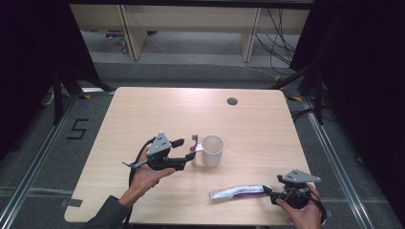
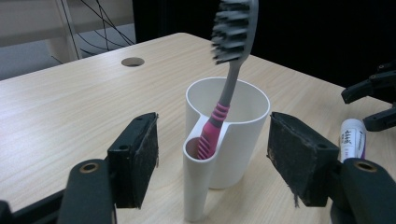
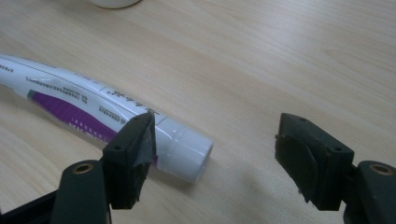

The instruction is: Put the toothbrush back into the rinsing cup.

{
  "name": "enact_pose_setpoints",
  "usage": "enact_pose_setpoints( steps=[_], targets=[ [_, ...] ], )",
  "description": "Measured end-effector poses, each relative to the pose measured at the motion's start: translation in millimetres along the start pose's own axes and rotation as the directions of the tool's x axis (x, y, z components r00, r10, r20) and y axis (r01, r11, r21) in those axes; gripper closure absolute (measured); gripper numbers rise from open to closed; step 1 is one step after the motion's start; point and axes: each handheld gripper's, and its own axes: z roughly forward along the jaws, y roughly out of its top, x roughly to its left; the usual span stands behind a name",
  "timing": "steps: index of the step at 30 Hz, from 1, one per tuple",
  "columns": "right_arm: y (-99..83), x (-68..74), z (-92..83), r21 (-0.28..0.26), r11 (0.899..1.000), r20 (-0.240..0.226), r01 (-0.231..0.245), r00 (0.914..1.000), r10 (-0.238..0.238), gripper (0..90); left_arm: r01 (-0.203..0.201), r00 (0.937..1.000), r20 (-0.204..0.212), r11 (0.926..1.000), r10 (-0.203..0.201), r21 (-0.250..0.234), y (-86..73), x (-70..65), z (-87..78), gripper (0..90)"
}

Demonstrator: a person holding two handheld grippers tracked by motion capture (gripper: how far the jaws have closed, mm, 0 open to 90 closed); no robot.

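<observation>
My left gripper (image 1: 187, 149) sits with its black jaws spread apart, pointing at the white plastic cup (image 1: 212, 150) near the middle of the pale wooden table (image 1: 157, 109). A grey and pink toothbrush (image 1: 194, 142) stands in the cup's side holder. My right gripper (image 1: 267, 191) rests near the table's front edge, jaws apart at the cap end of the white and purple toothpaste tube (image 1: 236, 192).

A light wooden table (image 1: 143, 109) with rounded corners is seen on a grey floor (image 1: 43, 143). A round cable hole (image 1: 232, 101) is set in the tabletop toward one o'clock. A black figure five (image 1: 77, 129) is marked on the floor at nine o'clock. Pale wooden furniture legs (image 1: 131, 33) are seen at twelve o'clock, and loose black cables (image 1: 279, 38) are trailed at one o'clock.
</observation>
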Motion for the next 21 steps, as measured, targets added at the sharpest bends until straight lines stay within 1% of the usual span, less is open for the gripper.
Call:
enact_pose_setpoints(
  steps=[1, 2, 3, 4, 5, 6, 7, 10, 11, 12, 14, 15, 16, 17, 18, 19, 20, 21],
  targets=[
    [-0.1, 0.4, 0.0, 0.002, 1.000, 0.000, -0.006, 1.0000, 0.006, 29.9, 0.004, 1.0000, 0.003, 1.0000, -0.004, -0.005, -0.4, 0.1, -0.6, 32.5],
    [-0.6, -0.8, 0.8, -0.005, 1.000, 0.003, 0.014, 0.9999, -0.014, 29.9, 0.000, 1.0000, -0.002, 1.0000, 0.000, 0.002, -0.4, 0.4, -2.4, 32.1],
    [-0.5, -0.7, 0.8, -0.005, 1.000, 0.003, 0.011, 0.9999, -0.011, 29.9, 0.008, 1.0000, 0.000, 1.0000, -0.008, -0.001, -0.6, 0.5, -3.7, 31.7],
    [0.0, 0.4, 0.0, 0.002, 1.000, -0.001, -0.006, 1.0000, 0.006, 29.9, 0.006, 1.0000, -0.002, 1.0000, -0.006, 0.004, -0.6, 0.8, -4.9, 31.2],
    [0.0, 0.5, 0.1, 0.004, 1.000, -0.001, -0.005, 1.0000, 0.005, 30.0, 0.006, 1.0000, -0.004, 1.0000, -0.006, 0.004, -0.9, 1.0, -6.1, 30.7],
    [-0.1, 0.6, 0.3, 0.003, 1.000, -0.002, -0.004, 1.0000, 0.004, 30.0, 0.007, 1.0000, 0.005, 1.0000, -0.007, 0.000, -1.8, 1.8, -6.6, 30.1],
    [-0.1, 0.6, 0.4, 0.003, 1.000, -0.002, -0.004, 1.0000, 0.004, 29.9, 0.006, 1.0000, -0.004, 0.9999, -0.006, 0.014, -2.2, 1.9, -8.6, 29.6],
    [-0.2, 0.4, 0.5, 0.002, 1.000, -0.003, -0.006, 1.0000, 0.006, 30.0, 0.015, 0.9999, -0.002, 0.9995, -0.015, 0.028, -6.1, 2.9, -11.4, 28.5],
    [-0.7, -2.7, 1.3, -0.010, 0.999, 0.006, 0.031, 0.9995, -0.031, 30.0, 0.016, 0.9999, 0.000, 0.9991, -0.016, 0.039, -7.6, 3.2, -12.7, 28.0],
    [-0.9, -2.9, 1.3, -0.010, 1.000, 0.006, 0.030, 0.9995, -0.029, 30.0, 0.015, 0.9999, 0.001, 0.9989, -0.015, 0.045, -9.5, 3.3, -13.9, 28.0],
    [-0.9, -0.4, 0.2, 0.008, 1.000, -0.003, -0.019, 0.9998, 0.019, 29.9, 0.018, 0.9998, 0.002, 0.9983, -0.019, 0.056, -13.1, 3.6, -16.9, 27.8],
    [-0.8, -0.9, 0.5, 0.003, 1.000, -0.001, -0.009, 1.0000, 0.009, 29.9, 0.019, 0.9998, 0.001, 0.9979, -0.019, 0.062, -14.8, 4.1, -18.5, 27.6],
    [-0.6, -2.8, 0.6, -0.005, 1.000, 0.006, 0.017, 0.9998, -0.017, 30.0, 0.020, 0.9998, 0.002, 0.9976, -0.020, 0.067, -16.3, 4.5, -20.0, 27.4],
    [-0.7, -2.2, 1.3, -0.004, 1.000, -0.008, 0.008, 0.9999, -0.008, 30.0, 0.023, 0.9997, 0.007, 0.9976, -0.024, 0.065, -18.0, 4.9, -21.4, 27.3],
    [-0.8, -1.0, 0.4, 0.002, 1.000, -0.004, -0.009, 1.0000, 0.009, 29.9, 0.026, 0.9997, 0.000, 0.9969, -0.026, 0.074, -19.2, 5.3, -24.4, 27.3],
    [-0.9, -0.6, 1.4, -0.010, 1.000, -0.011, -0.007, 0.9999, 0.007, 30.0, 0.032, 0.9995, 0.003, 0.9970, -0.032, 0.070, -20.3, 5.8, -25.6, 27.2],
    [-0.9, -0.3, 1.4, -0.010, 1.000, -0.013, -0.010, 0.9999, 0.010, 29.9, 0.032, 0.9995, -0.004, 0.9966, -0.032, 0.076, -21.3, 6.2, -28.3, 27.1],
    [-1.2, -1.1, 1.4, -0.016, 1.000, -0.006, 0.008, 0.9999, -0.008, 30.0, 0.034, 0.9994, -0.002, 0.9966, -0.034, 0.076, -22.7, 6.9, -30.3, 27.0]
  ],
)
